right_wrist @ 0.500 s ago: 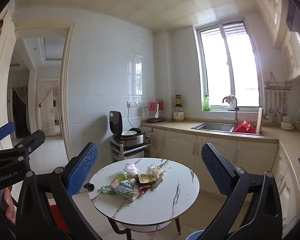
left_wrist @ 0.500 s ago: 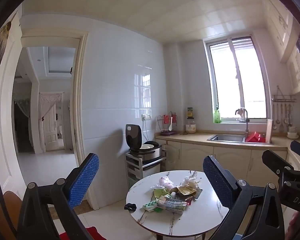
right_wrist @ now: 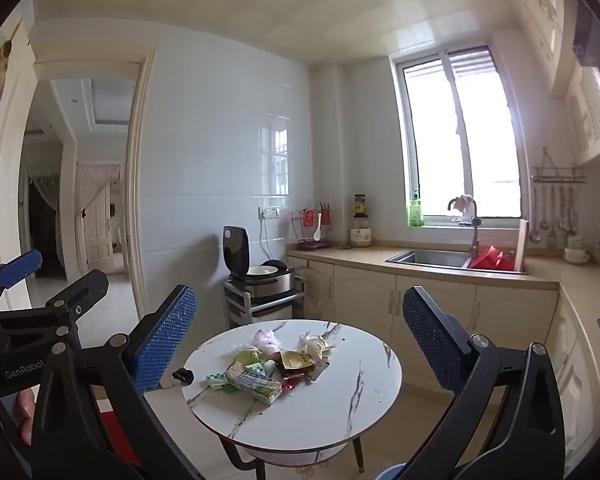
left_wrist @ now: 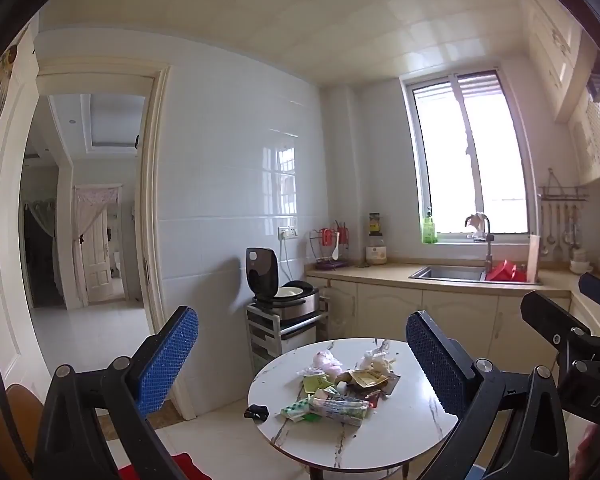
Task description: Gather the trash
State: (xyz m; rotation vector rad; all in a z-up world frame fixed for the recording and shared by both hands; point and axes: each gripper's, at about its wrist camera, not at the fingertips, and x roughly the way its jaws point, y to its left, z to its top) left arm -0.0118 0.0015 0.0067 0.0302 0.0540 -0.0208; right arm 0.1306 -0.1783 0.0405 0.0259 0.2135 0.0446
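Two hand-held grippers face a round marble-patterned table (right_wrist: 340, 408) in a tiled kitchen. The left gripper (left_wrist: 302, 354) and right gripper (right_wrist: 300, 336) both hang in the air well short of the table, their blue-padded fingers (right_wrist: 164, 336) spread wide apart with nothing between them. The trash pile (right_wrist: 276, 364) lies around the table's centre: a pink crumpled bag (right_wrist: 265, 338) at 12 o'clock, white wadded tissue (right_wrist: 314, 344) at 1 o'clock, a brown foil wrapper (right_wrist: 296, 360) in the middle, a long printed packet (right_wrist: 254, 382) at 7 o'clock. A small black object (right_wrist: 183, 376) sits at the table's 9 o'clock rim. Beyond stand an open rice cooker (right_wrist: 256, 270) and a steel sink (right_wrist: 432, 258) under the window.
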